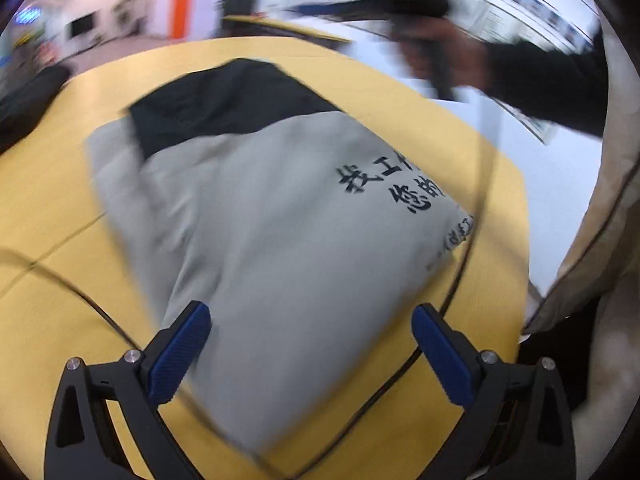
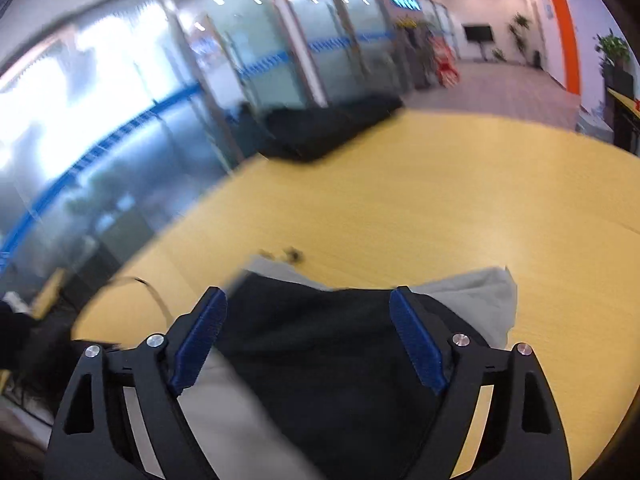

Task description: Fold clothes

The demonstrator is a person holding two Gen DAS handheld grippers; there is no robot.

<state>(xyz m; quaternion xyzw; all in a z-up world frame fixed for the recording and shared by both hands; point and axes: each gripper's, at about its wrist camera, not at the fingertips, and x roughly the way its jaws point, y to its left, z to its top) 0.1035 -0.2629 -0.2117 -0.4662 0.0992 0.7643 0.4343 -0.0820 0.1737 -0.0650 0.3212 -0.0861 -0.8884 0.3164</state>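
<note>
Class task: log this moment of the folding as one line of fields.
left hand-held gripper: open above grey garment | right hand-held gripper: open | garment: folded on yellow table

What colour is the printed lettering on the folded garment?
Black, on the garment's light grey fabric; clearest in the left wrist view.

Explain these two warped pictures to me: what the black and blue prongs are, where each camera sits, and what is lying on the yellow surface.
No robot here: a person holds a two-finger gripper in each hand, each with a fisheye camera looking along its fingers, hence the warping. The blue prongs are finger pads.

The left gripper view shows a folded grey garment with black printed characters and a black section on the yellow tabletop; a thin black cable trails across. At the top, blurred, is the person's other hand.

The right gripper view sees the same garment's black part, with a dark bundle farther off.

Both grippers are open, holding nothing.
</note>
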